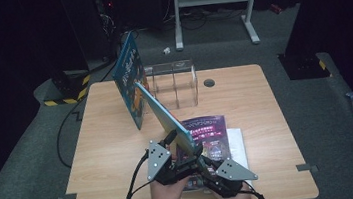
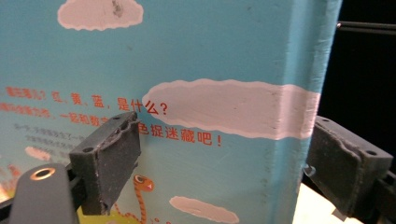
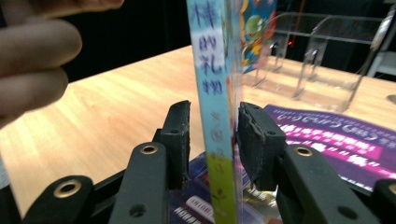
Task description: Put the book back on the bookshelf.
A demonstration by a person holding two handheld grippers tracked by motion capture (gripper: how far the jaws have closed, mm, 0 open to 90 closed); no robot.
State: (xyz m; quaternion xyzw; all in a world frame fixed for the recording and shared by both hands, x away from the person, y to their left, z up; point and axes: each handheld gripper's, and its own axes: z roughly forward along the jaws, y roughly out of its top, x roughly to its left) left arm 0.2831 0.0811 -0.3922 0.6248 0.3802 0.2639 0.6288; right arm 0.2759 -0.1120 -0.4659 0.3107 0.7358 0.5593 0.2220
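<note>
Book held on edge between two grippers

High view: low and centre in the frame, the left gripper [image 1: 173,139] holds a thin light-blue book [image 1: 164,116] tilted up on edge, its top leaning toward the upper left. The right gripper [image 1: 199,158] sits just beside it at the book's lower end, seemingly there to take over or steady that end. Under them lies a purple book [image 1: 210,128] flat on the table [image 1: 105,153], on top of a white one [image 1: 238,145]. Toward the upper middle, a darker blue book [image 1: 129,79] stands propped against a clear acrylic rack [image 1: 175,82], which reads as the likely place for the lifted book, hence the upright hold.

Left gripper view: the blue cover, with white clouds and red print, runs across the frame. One pad [image 2: 112,154] lies on the cover at lower left, the other at lower right behind the spine, so the jaws are clamped on the book across its thickness.

Right gripper view: the book's spine stands upright in the centre of the frame between the two pads [image 3: 180,140]. A gap shows on each side, so these jaws are apart around the book and not yet pressing it. The rack is at upper right, the purple book at lower right.
</note>
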